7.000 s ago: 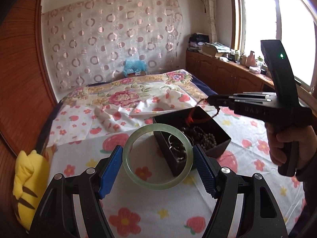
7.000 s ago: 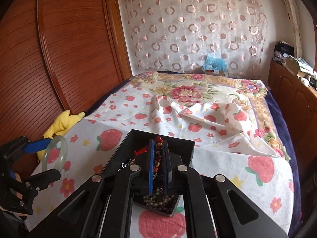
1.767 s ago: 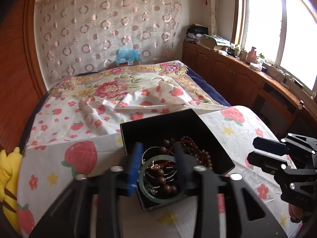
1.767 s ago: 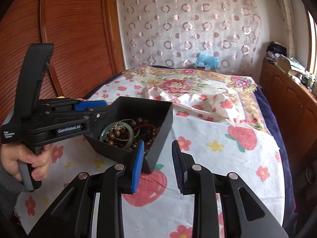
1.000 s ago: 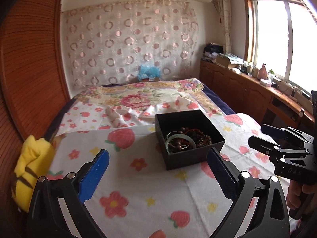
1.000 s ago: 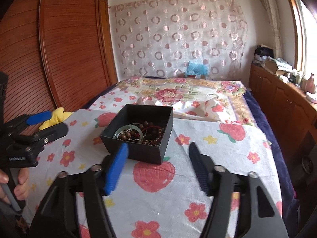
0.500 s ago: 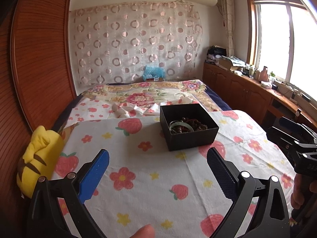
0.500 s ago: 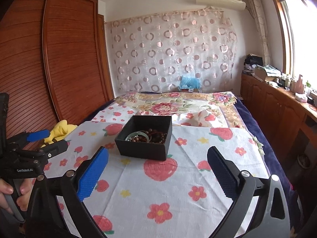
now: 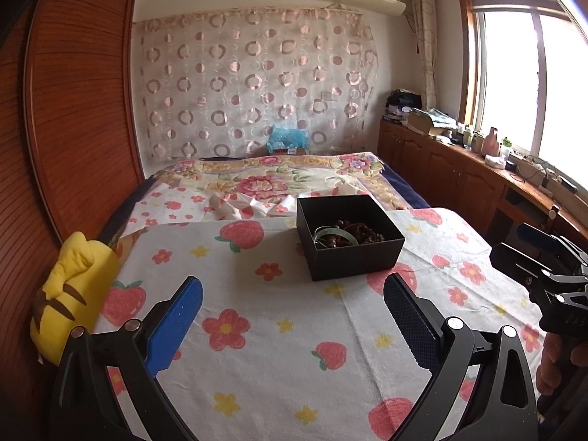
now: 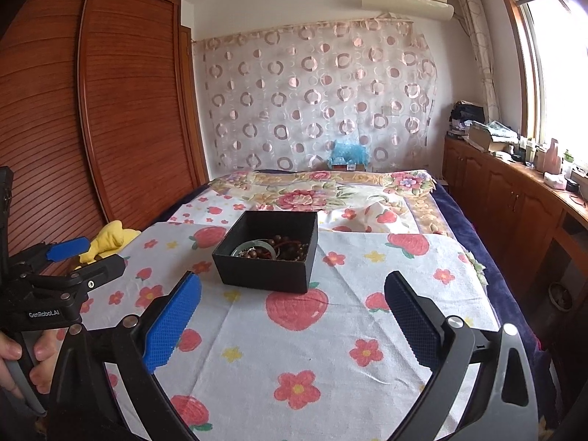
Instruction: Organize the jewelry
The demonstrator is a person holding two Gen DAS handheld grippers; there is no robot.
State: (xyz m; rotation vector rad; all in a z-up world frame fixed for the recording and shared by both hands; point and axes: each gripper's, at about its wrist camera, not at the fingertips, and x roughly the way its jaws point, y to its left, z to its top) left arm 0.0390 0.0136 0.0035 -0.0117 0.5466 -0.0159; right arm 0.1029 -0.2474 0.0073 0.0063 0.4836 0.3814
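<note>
A: Where is the jewelry?

B: In the black box (image 9: 351,253), which sits on the strawberry-print cloth (image 9: 279,334) spread over the bed (image 10: 312,191). A pale green bangle (image 9: 336,236) lies in it beside dark wooden beads (image 10: 290,248).

A: And the left tongs (image 9: 292,321)?

B: Spread wide, with nothing between the blue pads. They hang over the cloth, near the box but apart from it.

A: The right tongs (image 10: 292,319)?

B: Just as wide. Their jaws have just been opening, and nothing sits between them either. The box lies beyond their tips, untouched.

A: Anything else on the bed?

B: A yellow plush toy (image 9: 70,294) at the left edge, against the wooden wardrobe (image 10: 110,117). A person's hand (image 10: 22,360) grips the handle of the left tongs.
</note>
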